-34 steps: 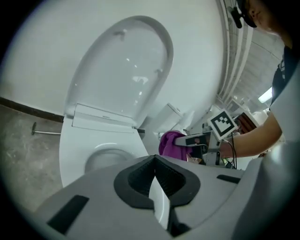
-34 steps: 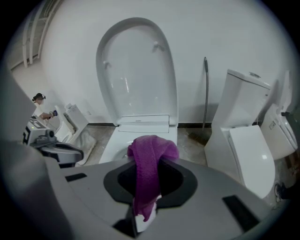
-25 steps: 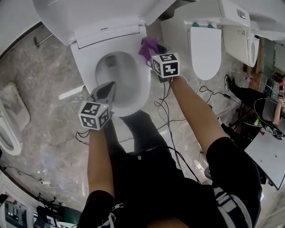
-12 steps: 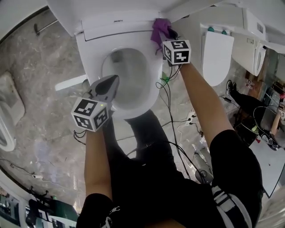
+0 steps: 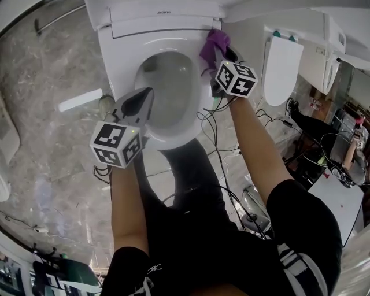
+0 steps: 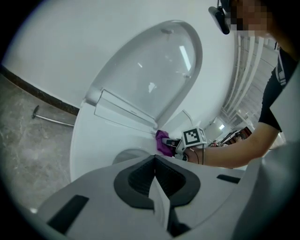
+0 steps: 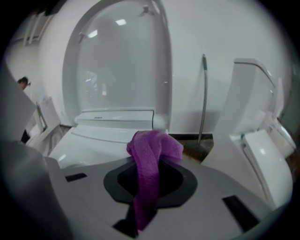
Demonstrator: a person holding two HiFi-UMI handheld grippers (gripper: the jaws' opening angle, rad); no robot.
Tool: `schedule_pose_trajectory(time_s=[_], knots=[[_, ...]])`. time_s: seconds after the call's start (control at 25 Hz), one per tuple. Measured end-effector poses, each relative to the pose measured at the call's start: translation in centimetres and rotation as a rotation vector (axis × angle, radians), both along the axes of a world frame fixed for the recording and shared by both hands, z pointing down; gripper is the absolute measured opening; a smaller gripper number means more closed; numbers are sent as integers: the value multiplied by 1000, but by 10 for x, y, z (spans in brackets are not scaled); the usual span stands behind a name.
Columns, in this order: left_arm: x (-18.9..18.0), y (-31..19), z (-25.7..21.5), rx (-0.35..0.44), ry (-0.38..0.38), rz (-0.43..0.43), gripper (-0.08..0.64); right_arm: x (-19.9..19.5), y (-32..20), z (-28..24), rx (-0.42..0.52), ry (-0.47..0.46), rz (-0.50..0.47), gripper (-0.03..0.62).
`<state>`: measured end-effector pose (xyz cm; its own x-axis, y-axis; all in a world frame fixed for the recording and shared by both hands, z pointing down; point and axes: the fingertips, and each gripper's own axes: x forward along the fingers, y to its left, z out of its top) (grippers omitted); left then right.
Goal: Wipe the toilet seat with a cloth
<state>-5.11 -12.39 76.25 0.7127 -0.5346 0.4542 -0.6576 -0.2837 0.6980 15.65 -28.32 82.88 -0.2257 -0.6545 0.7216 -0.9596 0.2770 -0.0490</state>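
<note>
A tiny dark brand word (image 5: 166,11) was printed on the white toilet (image 5: 118,63) behind the seat, too small to read, black and white square patterns on the left cube (image 5: 115,144) and right cube (image 5: 236,78), not words
</note>
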Motion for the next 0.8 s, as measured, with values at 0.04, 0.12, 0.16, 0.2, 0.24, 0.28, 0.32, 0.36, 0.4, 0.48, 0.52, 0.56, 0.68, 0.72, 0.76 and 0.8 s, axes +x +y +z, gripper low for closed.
schedule_pose_trajectory(time_s=[0.04, 0.12, 0.16, 0.2, 0.24, 0.28, 0.32, 0.36, 0.4, 0.48, 0.52, 0.56, 0.68, 0.72, 0.76, 0.8], knots=[[-4, 2, -1, -1, 4, 1, 8, -1, 5, 0, -16, -43, 72, 55], [-10, 4, -2, -4, 13, 3, 8, -2, 13, 0, -28, -117, 218, 55], [-13, 5, -3, -7, 17, 4, 8, -3, 16, 0, -23, -127, 271, 55], [-17, 6, -3, -10, 19, 5, 8, -7, 19, 0, -17, -127, 307, 55], [-22, 8, -3, -13, 21, 6, 8, -14, 20, 0, -8, -129, 331, 55], [-27, 9, -4, -15, 24, 7, 8, -23, 21, -1, 1, -141, 346, 55], [-31, 11, -5, -20, 27, 8, 8, -32, 20, -1, 10, -160, 354, 55], [-35, 14, -7, -25, 33, 12, 8, -41, 20, -1, 20, -178, 358, 55], [-38, 17, -10, -28, 38, 19, 8, -50, 18, -2, 30, -190, 360, 55], [-45, 20, -16, -23, 40, 40, 8, -66, 12, -3, 53, -202, 358, 55], [-48, 20, -18, -19, 37, 51, 8, -74, 9, -4, 63, -207, 354, 55], [-52, 21, -20, -18, 34, 57, 8, -83, 7, -5, 70, -213, 346, 55], [-65, 24, -20, -24, 32, 54, 8, -109, 4, -3, 79, -227, 310, 55], [-70, 25, -19, -26, 31, 49, 8, -118, 4, -3, 80, -229, 293, 55], [-74, 26, -17, -27, 29, 45, 8, -127, 5, -2, 80, -230, 272, 55], [-77, 27, -16, -27, 25, 42, 8, -137, 6, -1, 79, -232, 249, 55]])
